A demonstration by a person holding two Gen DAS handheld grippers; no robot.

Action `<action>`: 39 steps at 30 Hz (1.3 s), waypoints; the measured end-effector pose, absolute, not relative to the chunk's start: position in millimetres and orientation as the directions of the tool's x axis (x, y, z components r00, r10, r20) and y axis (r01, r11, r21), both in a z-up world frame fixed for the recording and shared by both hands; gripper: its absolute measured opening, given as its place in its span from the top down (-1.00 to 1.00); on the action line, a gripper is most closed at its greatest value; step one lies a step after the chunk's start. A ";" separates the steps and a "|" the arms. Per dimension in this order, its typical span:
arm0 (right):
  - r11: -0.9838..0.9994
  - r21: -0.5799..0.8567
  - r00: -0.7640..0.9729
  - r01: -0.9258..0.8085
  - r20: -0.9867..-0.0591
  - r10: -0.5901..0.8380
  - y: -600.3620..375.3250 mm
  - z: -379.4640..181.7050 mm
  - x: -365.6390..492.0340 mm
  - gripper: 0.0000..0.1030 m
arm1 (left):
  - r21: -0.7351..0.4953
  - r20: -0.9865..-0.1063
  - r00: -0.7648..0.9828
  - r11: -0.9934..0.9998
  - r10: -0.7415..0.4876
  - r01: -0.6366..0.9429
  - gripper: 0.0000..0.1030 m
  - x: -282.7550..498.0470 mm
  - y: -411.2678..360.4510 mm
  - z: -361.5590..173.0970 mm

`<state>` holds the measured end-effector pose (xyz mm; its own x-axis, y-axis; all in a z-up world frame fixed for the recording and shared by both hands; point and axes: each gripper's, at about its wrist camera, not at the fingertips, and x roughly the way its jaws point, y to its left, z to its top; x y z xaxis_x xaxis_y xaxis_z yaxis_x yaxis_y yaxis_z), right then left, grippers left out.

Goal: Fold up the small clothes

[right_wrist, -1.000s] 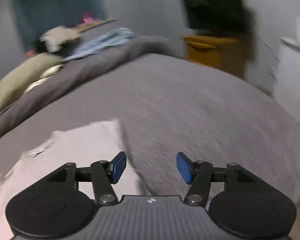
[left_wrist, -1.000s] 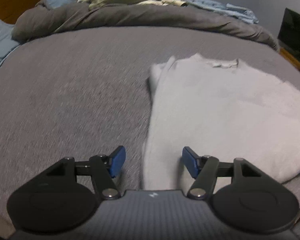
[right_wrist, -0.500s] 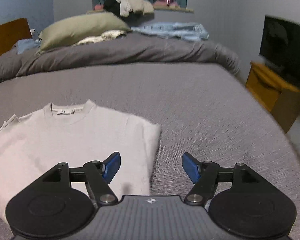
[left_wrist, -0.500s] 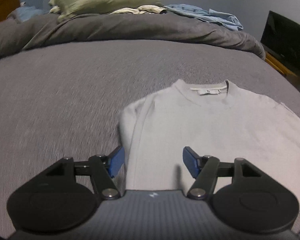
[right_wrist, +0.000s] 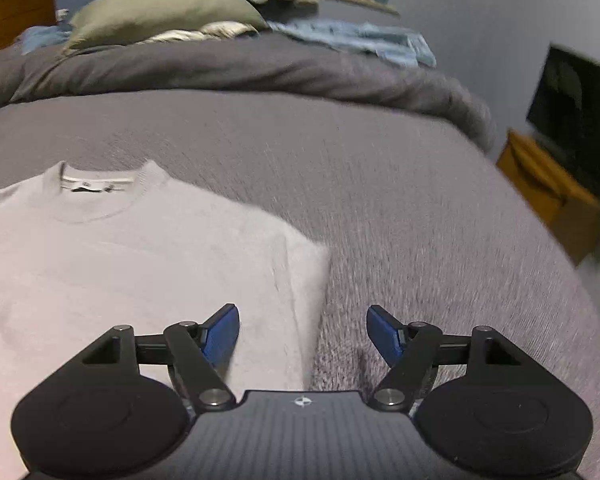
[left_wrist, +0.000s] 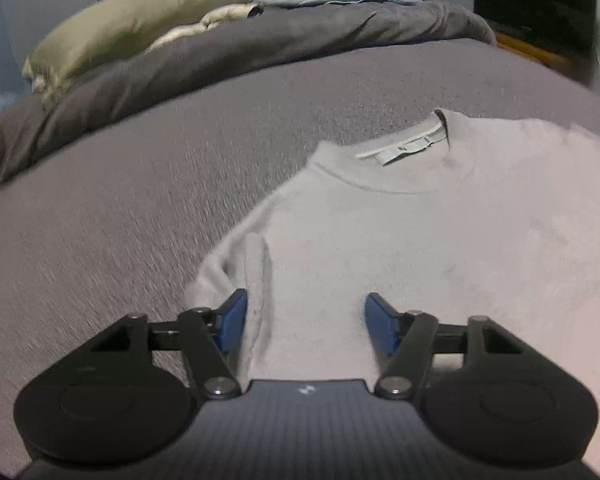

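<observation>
**Q:** Jaws first: how do both pairs stand?

**A:** Both pairs stand apart with nothing pinched. The left gripper (left_wrist: 304,322) hangs over the near left side of a pale sweater (left_wrist: 420,248), and its jaws are closing; cloth lies under the gap, but the blue pads (left_wrist: 232,320) do not press it. The right gripper (right_wrist: 302,330) straddles the sweater's right edge, one pad over cloth and one over bare bedding, jaws wide and not gripping.

**Q:** Largest thing in view, and how much free room?

**A:** A grey bed cover (left_wrist: 120,208) fills both views. Wide bare stretches of it lie left of the sweater, right of it, and beyond the collar up to a rumpled dark duvet (right_wrist: 240,68) across the far end.

**Q:** Where does the sweater lie?

**A:** Flat on the cover, front up, collar (left_wrist: 400,152) pointing away toward the duvet. Its right edge runs straight. A narrow raised fold (left_wrist: 256,276) of cloth lies along the left side, just beside the left pad.

**Q:** What sits past the duvet?

**A:** An olive pillow (right_wrist: 160,12), light blue clothes (right_wrist: 360,40), and, at the right, a dark screen (right_wrist: 576,120) on an orange wooden stand (right_wrist: 548,192).

**Q:** What is hidden or unclear?

**A:** The sweater's bottom hem is covered by the gripper bodies. Its right part runs out of the left view. The neck label's print is unreadable, and the bedding is blurred.
</observation>
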<state>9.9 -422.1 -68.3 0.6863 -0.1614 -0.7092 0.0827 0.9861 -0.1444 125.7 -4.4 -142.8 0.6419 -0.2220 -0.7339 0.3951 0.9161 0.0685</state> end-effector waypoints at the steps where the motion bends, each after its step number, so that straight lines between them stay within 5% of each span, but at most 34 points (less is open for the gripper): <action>1: 0.989 -0.114 0.683 0.091 -0.716 -0.145 -426.1 -71.0 11.2 -0.35 | 0.027 -0.735 0.634 0.923 -0.242 0.384 0.04 127.8 0.8 -144.9; 4: 0.994 -0.057 0.679 0.094 -0.726 -0.106 -431.3 -77.0 13.6 -0.03 | -0.048 -0.721 0.635 0.934 -0.278 0.354 0.51 131.9 14.8 -149.5; 6: 0.996 -0.044 0.692 0.078 -0.716 -0.086 -430.1 -76.2 11.4 0.53 | -0.084 -0.699 0.648 0.934 -0.303 0.347 0.85 131.8 21.5 -149.5; 8: 0.996 -0.055 0.711 0.070 -0.698 -0.089 -425.3 -72.7 7.3 0.84 | -0.097 -0.668 0.676 0.937 -0.310 0.335 0.97 130.3 27.7 -146.6; 14: 0.995 -0.060 0.780 0.075 -0.619 -0.096 -417.4 -58.3 1.0 0.87 | -0.134 -0.642 0.716 0.959 -0.275 0.248 0.99 137.9 46.7 -143.9; 19: 0.994 -0.038 0.762 0.105 -0.639 -0.105 -422.2 -59.0 4.5 0.86 | -0.182 -0.643 0.705 0.954 -0.298 0.238 0.98 139.3 51.5 -145.9; 23: 0.993 0.001 0.737 0.115 -0.671 -0.085 -427.8 -64.0 8.5 0.53 | -0.216 -0.681 0.662 0.950 -0.312 0.225 0.95 142.3 50.5 -151.5; 36: 0.992 0.013 0.700 0.123 -0.710 -0.077 -428.2 -72.0 10.6 0.39 | -0.146 -0.712 0.650 0.961 -0.266 0.233 0.78 146.6 37.7 -161.1; 38: 0.993 0.010 0.698 0.121 -0.712 -0.078 -427.7 -74.1 11.1 0.39 | -0.145 -0.712 0.651 0.961 -0.265 0.234 0.78 146.7 37.1 -161.7; 39: 0.994 0.010 0.698 0.113 -0.712 -0.072 -427.8 -74.4 11.2 0.61 | -0.138 -0.705 0.659 0.962 -0.262 0.236 0.78 145.7 37.0 -160.8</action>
